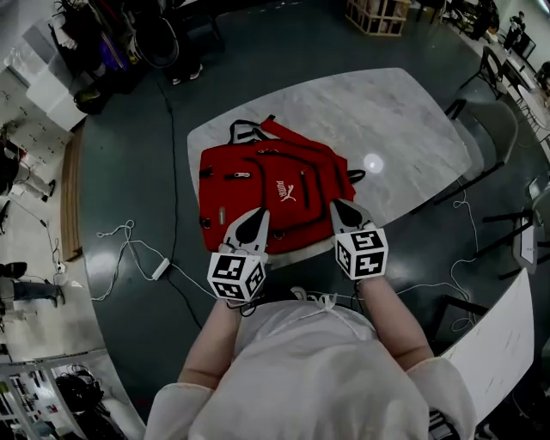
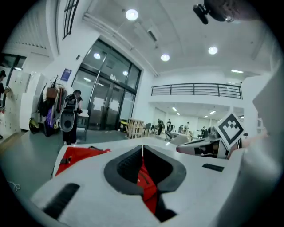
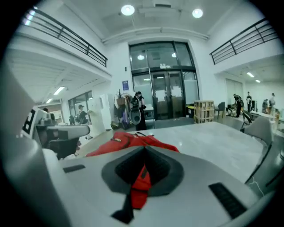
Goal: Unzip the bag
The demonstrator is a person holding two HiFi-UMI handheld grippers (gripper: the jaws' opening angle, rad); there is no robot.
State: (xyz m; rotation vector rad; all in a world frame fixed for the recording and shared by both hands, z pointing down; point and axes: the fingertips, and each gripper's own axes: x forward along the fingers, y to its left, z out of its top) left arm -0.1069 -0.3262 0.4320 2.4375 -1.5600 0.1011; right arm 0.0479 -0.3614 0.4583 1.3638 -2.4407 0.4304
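Left gripper [image 2: 142, 148]: jaws pressed together at the tips, nothing caught between them; red fabric shows through the hollow behind the tips, underneath.
Right gripper [image 3: 144, 150]: jaws likewise closed tip to tip, with the same red fabric showing below through the hollow.
Marker cubes: one on the rear of each tool, left [image 1: 236, 275] and right [image 1: 362, 253], both nearer the person than the jaws.
Bag [image 1: 266, 185]: a red backpack lying flat, front face up, directly under and ahead of both sets of tips. The left tips sit over its near edge and the right tips over its near right corner.
Bag axis: its length appears to run away from the tools, tilted slightly to the left. The end with the carry loop [image 1: 245, 131] points away, and the opposite end lies under the jaws.
Bag front: a white logo [image 1: 286, 192] sits just ahead of the gap between the two tools. Dark zip lines curve across the face.
Bag contents: the zips look closed, so the inside is hidden.
Table [image 1: 404, 120]: a pale marbled top carrying the bag, its bare part stretching ahead and to the right of the right tool.
Farther off: a wooden crate [image 1: 378, 15] stands on the floor beyond the table's far edge.
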